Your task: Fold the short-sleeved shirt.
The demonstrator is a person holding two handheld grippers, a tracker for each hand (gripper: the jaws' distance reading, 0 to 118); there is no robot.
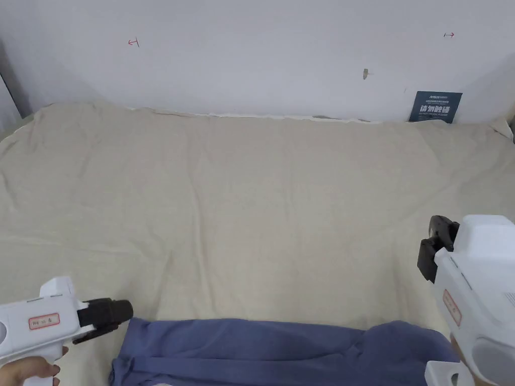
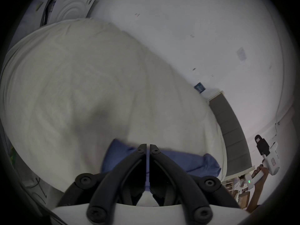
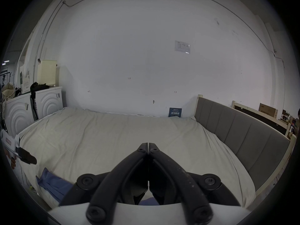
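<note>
The blue short-sleeved cotton shirt lies bunched along the near edge of the beige bedsheet, long axis left to right. The left gripper, jaws closed and empty, hovers just beside its left end; the right gripper, likewise closed, seems higher and farther.

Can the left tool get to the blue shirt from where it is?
Probably yes. The left tool hangs beside the shirt's corner, with bare sheet between them; its jaws are shut, so they must open first.
</note>
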